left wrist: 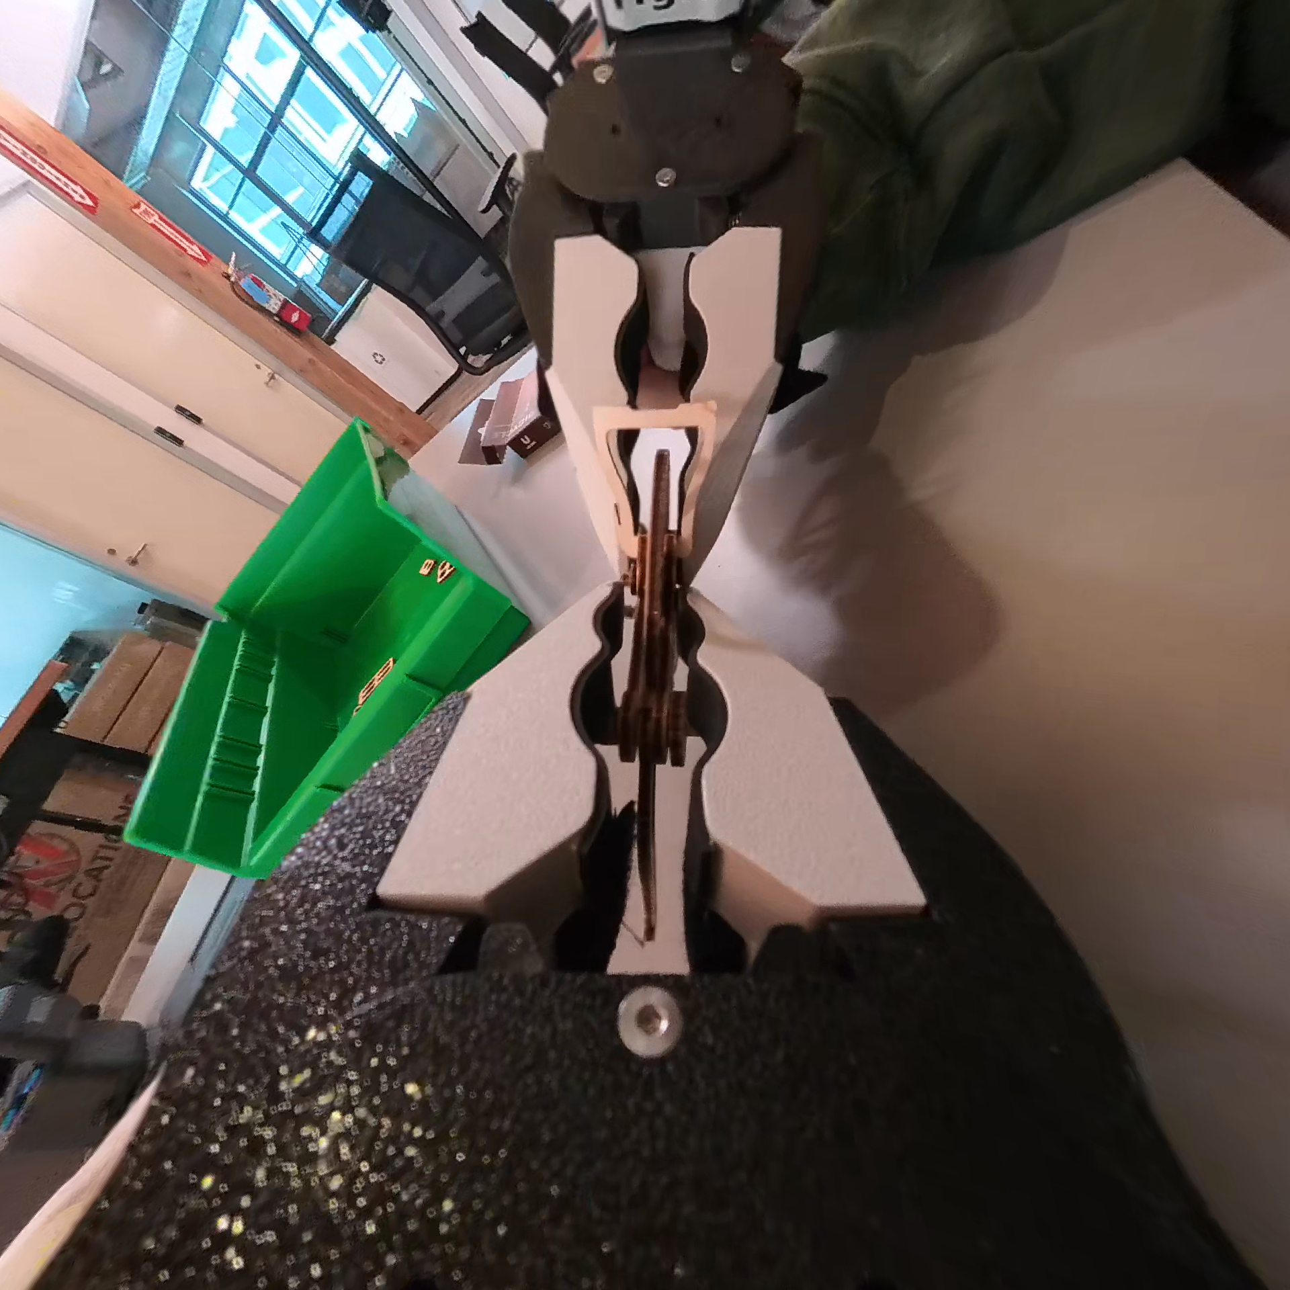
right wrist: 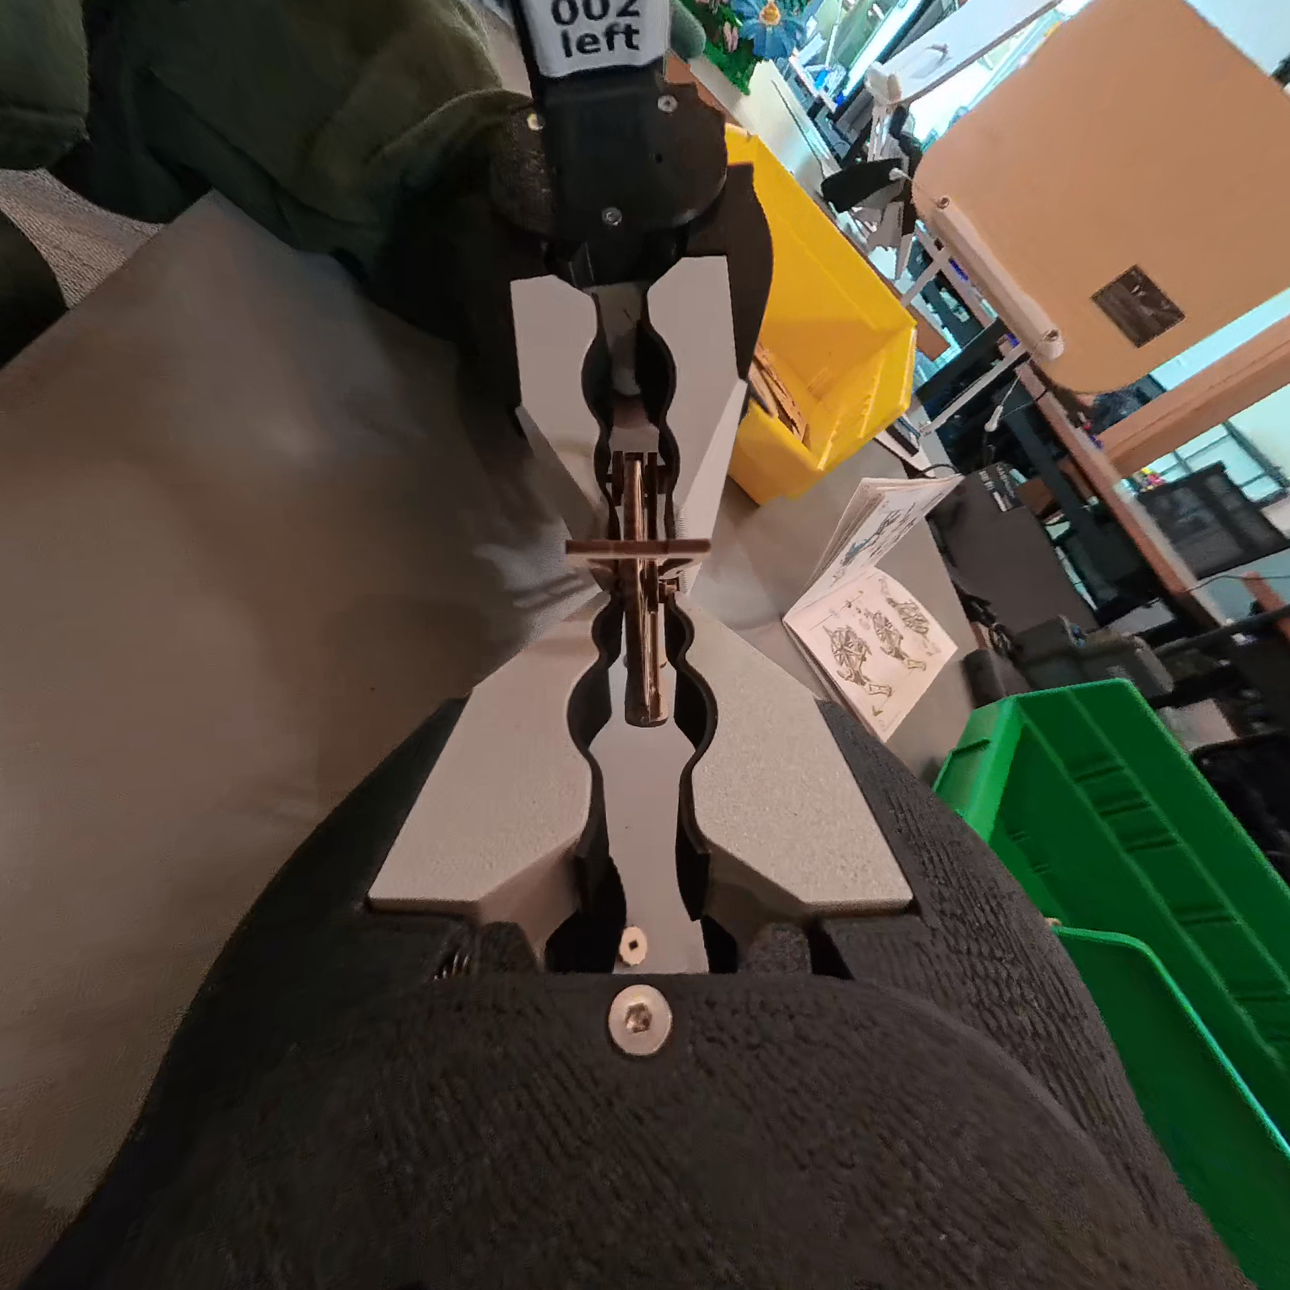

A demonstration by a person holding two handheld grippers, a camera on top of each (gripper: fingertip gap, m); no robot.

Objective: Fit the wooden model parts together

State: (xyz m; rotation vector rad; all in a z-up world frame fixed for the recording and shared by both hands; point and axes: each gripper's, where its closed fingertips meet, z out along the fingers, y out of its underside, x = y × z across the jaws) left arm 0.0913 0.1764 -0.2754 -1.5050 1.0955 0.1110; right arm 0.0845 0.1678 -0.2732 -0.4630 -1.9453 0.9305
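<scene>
My two grippers meet tip to tip above the pale table (left wrist: pixel 1047 488). My left gripper (left wrist: pixel 653 593) is shut on a dark layered wooden assembly (left wrist: pixel 653 687), seen edge-on between its grey fingers (left wrist: pixel 530 768). A pale wooden frame piece (left wrist: pixel 607 475) sits across the assembly's far end. My right gripper (left wrist: pixel 656 401) faces me just behind it. In the right wrist view my right gripper (right wrist: pixel 642 600) is shut on a flat wooden piece (right wrist: pixel 642 663), with the frame (right wrist: pixel 684 548) edge-on as a crossbar. The left gripper (right wrist: pixel 635 454) grips the layered end beyond.
A green bin (left wrist: pixel 314 663) holding a few small wooden bits stands to the left; it also shows in the right wrist view (right wrist: pixel 1152 838). A yellow bin (right wrist: pixel 824 335) holds wooden parts. An open instruction booklet (right wrist: pixel 872 628) lies on the table. A person's green sleeve (left wrist: pixel 1012 174) is behind the grippers. Both grippers' tips are close together, under 4 cm apart.
</scene>
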